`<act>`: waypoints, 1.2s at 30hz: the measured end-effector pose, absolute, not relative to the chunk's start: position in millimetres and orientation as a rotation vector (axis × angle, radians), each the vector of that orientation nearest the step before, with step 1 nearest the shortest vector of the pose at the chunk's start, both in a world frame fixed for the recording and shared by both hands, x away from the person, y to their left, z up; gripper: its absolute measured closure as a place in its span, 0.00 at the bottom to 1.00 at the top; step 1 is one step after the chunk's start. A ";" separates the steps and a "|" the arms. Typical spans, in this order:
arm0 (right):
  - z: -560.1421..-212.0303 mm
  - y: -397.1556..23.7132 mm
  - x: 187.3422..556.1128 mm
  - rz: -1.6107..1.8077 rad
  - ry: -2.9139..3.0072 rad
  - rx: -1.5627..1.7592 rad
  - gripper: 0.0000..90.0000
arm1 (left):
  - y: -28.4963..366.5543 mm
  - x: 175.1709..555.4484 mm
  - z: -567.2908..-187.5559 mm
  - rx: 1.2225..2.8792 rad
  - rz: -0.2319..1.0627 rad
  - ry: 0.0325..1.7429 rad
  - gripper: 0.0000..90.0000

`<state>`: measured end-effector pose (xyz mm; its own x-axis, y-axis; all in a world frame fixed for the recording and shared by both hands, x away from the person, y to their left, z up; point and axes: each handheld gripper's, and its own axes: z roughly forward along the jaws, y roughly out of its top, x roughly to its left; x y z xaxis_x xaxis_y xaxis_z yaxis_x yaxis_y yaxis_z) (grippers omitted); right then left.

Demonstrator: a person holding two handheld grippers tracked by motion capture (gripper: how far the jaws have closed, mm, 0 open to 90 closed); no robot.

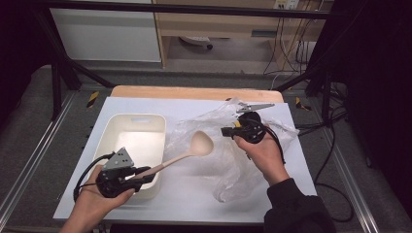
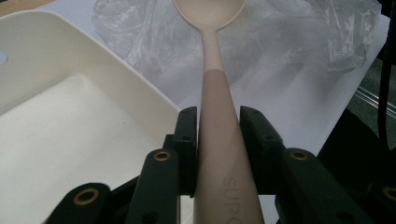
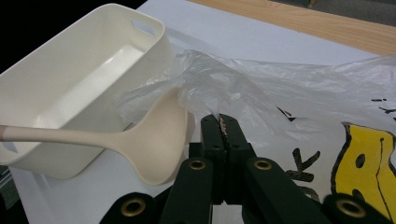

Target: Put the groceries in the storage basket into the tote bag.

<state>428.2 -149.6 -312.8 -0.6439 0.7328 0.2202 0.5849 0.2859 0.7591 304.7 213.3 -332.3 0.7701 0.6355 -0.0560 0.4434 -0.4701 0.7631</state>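
This is looking like a lab or test room. A black metal frame (image 1: pixel 58 73) is standing around the table (image 1: pixel 194 92), and many cables (image 1: pixel 284 43) are hanging by the wall.

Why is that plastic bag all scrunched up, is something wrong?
Nothing looks broken or spilled. The plastic bag lies crumpled on the table because the right gripper pinches its edge. The left gripper holds the ladle beside the empty bin.
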 end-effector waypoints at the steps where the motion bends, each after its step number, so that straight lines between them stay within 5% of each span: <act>1: -312.9 -149.5 427.9 1.289 2.377 1.232 1.00 | 209.9 304.6 -332.8 2.144 0.307 0.801 0.76; 5: -314.3 -148.3 427.1 1.286 2.383 1.228 1.00 | 194.6 303.7 -335.9 2.156 0.370 0.800 0.76; 36: -318.8 -164.0 415.6 1.277 2.403 1.226 1.00 | 98.8 334.9 -356.6 2.209 0.285 0.710 0.76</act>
